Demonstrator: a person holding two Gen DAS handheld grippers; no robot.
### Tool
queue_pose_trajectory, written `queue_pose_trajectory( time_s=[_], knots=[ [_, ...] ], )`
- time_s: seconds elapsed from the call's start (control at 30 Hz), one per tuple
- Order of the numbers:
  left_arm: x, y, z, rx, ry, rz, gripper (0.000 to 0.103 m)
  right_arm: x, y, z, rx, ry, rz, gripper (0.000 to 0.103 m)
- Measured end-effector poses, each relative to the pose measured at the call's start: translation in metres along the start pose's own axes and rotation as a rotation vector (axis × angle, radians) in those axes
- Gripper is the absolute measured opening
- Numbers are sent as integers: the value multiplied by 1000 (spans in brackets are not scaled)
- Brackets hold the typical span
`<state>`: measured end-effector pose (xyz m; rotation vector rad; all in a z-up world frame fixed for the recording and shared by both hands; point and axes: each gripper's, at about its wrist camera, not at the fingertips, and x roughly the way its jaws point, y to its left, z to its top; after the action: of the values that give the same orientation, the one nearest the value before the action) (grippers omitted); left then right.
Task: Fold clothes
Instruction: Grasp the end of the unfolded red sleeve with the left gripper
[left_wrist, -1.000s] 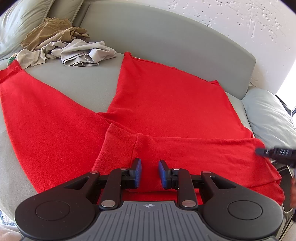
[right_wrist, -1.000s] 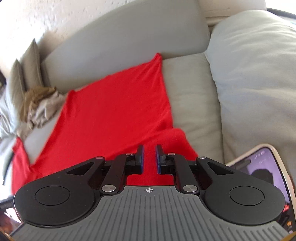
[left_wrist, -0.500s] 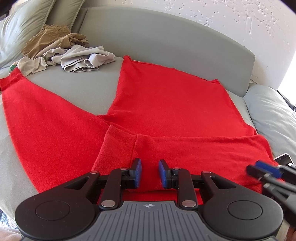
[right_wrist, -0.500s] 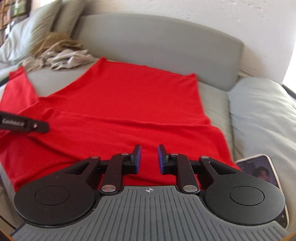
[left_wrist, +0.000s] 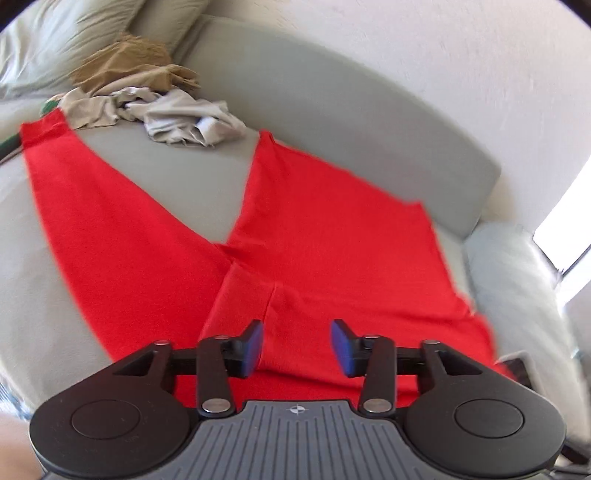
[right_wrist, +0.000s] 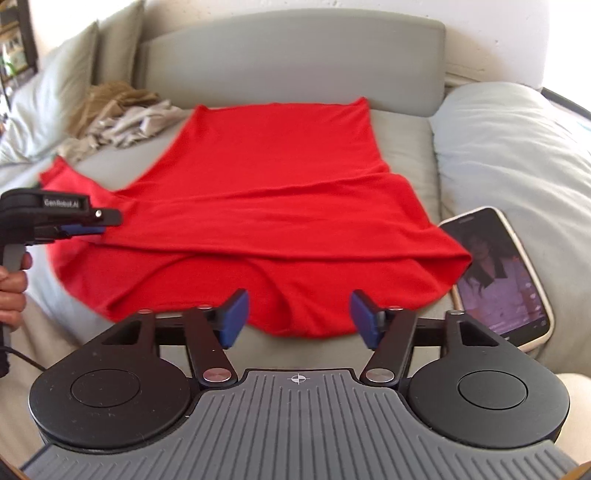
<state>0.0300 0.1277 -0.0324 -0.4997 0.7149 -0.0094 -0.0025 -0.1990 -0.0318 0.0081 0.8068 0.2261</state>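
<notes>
Red knit fabric, a long-sleeved garment (right_wrist: 258, 206), lay spread across the grey sofa (right_wrist: 295, 55) seat, its hem toward the backrest and its near part draped over the seat's front edge. I judged it was laid flat this way so that folds could be set square against a firm surface. One sleeve lay across the body as a long band from side to side; the other ran out diagonally toward the heap of beige and grey clothes (left_wrist: 147, 103) by the cushions. That arrangement fits a fold partly made, though I could not settle from this moment alone whether the crossed sleeve was placed or fell so. My left gripper (left_wrist: 296, 345) hovered low over the near part of the garment with its jaws standing wide and nothing between them. My right gripper (right_wrist: 299, 317) hung just off the near edge, jaws likewise wide and empty. The left wrist view alone showed the outstretched sleeve to its cuff and the V of bare seat between sleeve and body. The right wrist view alone showed a phone (right_wrist: 498, 277) with a lit screen just beside the garment's right edge, the ripples in the near hem, and the left gripper seen side-on with the hand (right_wrist: 13, 291) on its grip.
</notes>
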Motion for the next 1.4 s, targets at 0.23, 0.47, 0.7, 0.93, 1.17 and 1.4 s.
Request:
queue_pose_trajectory(
  time_s=[0.23, 0.47, 0.7, 0.93, 1.17, 1.4],
  knots=[
    [-9, 113, 34, -355, -87, -30, 58, -22, 4, 47, 114, -60, 113, 81],
    [-18, 226, 68, -710, -175, -60, 49, -34, 5, 94, 278, -161, 216, 83],
    [23, 268, 94, -785, -151, -68, 55, -28, 26, 110, 269, -184, 233, 84],
    [65, 292, 132, -845, -137, -48, 47, -15, 43, 118, 245, -176, 225, 84],
    [87, 330, 153, -932, -238, 15, 23, -10, 48, 124, 238, -190, 245, 84],
    [90, 328, 162, -845, -265, 61, 4, -8, 50, 123, 187, -187, 256, 84]
  ],
)
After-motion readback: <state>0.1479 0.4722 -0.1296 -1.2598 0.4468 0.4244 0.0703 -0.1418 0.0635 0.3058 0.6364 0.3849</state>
